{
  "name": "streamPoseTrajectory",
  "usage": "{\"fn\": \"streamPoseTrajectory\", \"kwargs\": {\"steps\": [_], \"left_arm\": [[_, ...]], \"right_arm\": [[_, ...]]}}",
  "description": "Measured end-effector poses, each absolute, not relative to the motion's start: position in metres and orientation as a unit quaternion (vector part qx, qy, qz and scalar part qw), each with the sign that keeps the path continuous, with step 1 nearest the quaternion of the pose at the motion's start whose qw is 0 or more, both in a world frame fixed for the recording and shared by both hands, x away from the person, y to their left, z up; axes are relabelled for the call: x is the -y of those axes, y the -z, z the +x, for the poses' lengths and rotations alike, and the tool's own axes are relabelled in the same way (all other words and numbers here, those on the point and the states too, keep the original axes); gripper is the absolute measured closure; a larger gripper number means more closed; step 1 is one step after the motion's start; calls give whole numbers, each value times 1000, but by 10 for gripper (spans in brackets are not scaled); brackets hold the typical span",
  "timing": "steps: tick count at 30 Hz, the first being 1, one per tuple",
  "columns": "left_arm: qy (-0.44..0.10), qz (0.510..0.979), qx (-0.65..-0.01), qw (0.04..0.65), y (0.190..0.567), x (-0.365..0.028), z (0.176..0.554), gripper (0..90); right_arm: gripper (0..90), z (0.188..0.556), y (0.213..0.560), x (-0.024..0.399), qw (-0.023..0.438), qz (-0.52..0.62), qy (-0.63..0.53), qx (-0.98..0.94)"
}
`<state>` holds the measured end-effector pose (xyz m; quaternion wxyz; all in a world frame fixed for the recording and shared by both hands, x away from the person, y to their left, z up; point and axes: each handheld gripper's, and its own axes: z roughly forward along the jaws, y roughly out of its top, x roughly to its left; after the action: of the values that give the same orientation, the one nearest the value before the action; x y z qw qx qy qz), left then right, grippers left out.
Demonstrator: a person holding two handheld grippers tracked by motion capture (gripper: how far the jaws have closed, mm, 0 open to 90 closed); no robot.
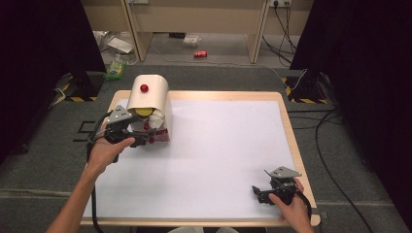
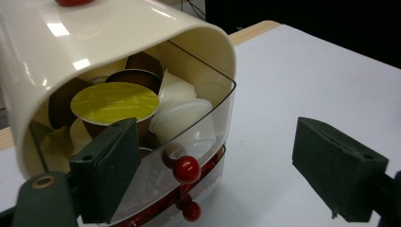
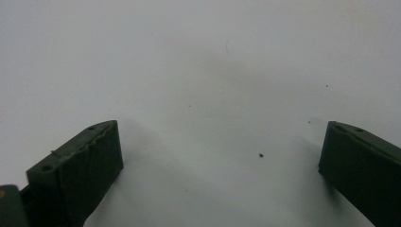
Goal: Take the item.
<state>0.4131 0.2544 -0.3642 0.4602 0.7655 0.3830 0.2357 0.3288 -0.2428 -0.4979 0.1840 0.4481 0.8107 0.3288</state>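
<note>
Hand-held gripper (image 2: 217,175) before capsule box (image 2: 118,38), gaping.

High view looks forward and down over the whole white-topped, wood-edged table (image 1: 218,145); left gripper view sits close, facing the open cream rounded plastic capsule dispenser (image 2: 108,42) also seen from above, while right gripper view faces bare tabletop nearby.
</note>
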Motion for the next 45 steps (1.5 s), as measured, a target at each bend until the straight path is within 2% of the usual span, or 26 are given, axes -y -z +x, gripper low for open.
{"fn": "streamPoseTrajectory", "kwargs": {"steps": [18, 31, 45], "left_arm": [[-231, 772, -397, 440, 367, -252, 422, 152], [-226, 785, -388, 427, 371, -248, 387, 149], [-226, 783, -385, 434, 377, -248, 367, 149]], "right_arm": [[8, 329, 498, 243, 183, 449, -329, -810], [7, 329, 498, 243, 184, 448, -329, -811], [6, 329, 498, 243, 183, 448, -329, -811]]}}
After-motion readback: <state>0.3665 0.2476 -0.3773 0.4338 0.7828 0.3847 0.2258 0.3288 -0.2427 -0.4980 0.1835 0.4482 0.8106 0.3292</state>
